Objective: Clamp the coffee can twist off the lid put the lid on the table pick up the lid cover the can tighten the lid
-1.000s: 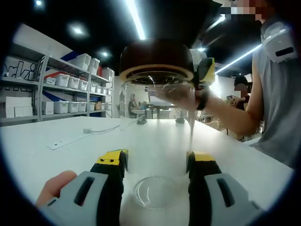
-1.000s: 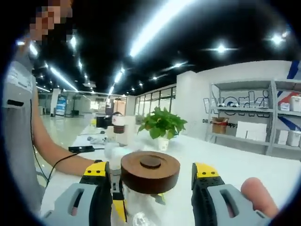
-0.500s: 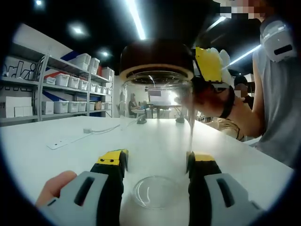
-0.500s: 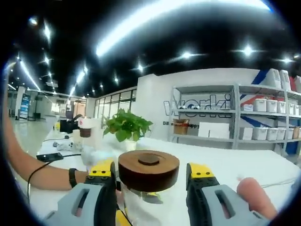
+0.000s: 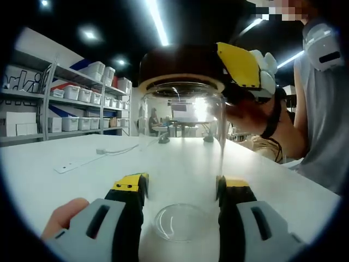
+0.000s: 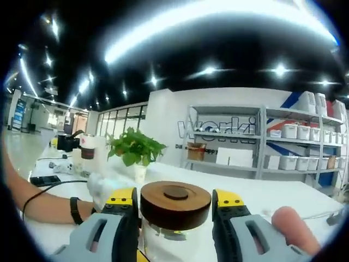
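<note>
Left gripper (image 5: pixel 180 188): jaws set to either side of the base of the coffee can (image 5: pixel 182 142), apparently clamping the glass wall, though contact cannot be confirmed. The can stands upright on the white table (image 5: pixel 82 180), long axis vertical, directly ahead of this tool.

Right gripper (image 6: pixel 174 210): jaws bracket the dark wooden lid (image 6: pixel 175 203), close beside its rim on both sides; whether they grip it cannot be told. Judgement: the right gripper is the nearer to the lid, which sits seated atop the can. Shelving (image 6: pixel 256 147) stands well beyond.

coffee can (image 5: pixel 182 158): 1 | lid (image 6: pixel 175 203): 1 | potted plant (image 6: pixel 133 153): 1 | table (image 5: pixel 82 180): 1
</note>
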A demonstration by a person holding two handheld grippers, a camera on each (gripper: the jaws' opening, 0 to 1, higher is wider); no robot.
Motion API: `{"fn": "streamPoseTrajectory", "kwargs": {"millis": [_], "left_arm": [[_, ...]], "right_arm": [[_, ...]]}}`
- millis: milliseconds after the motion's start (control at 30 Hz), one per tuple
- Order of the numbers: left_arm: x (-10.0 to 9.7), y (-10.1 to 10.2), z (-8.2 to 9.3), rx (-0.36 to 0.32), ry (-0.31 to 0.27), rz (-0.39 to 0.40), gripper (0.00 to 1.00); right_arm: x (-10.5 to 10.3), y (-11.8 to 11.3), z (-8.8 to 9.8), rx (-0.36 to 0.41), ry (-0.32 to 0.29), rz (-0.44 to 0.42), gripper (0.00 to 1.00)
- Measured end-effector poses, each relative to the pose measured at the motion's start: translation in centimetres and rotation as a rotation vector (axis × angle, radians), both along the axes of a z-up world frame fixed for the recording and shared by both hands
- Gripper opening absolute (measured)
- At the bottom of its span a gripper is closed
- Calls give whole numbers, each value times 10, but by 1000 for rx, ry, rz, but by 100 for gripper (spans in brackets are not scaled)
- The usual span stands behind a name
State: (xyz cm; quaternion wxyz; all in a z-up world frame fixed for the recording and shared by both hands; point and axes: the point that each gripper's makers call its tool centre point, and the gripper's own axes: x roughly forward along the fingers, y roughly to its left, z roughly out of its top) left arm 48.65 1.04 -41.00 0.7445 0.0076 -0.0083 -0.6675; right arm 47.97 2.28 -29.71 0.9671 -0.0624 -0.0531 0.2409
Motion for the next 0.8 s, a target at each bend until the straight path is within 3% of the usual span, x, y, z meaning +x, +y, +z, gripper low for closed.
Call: {"fn": "streamPoseTrajectory", "kwargs": {"millis": [200,467,800], "left_arm": [[-1,0,0,2,-3,5,44],[-1,0,0,2,-4,5,44],[-1,0,0,3,-3,3,44]], "right_arm": [[-1,-1,-3,-4,-1,-23,47],[-1,-4,-4,15,22,36,46],[1,-1,-5,6,23,239,46]]}}
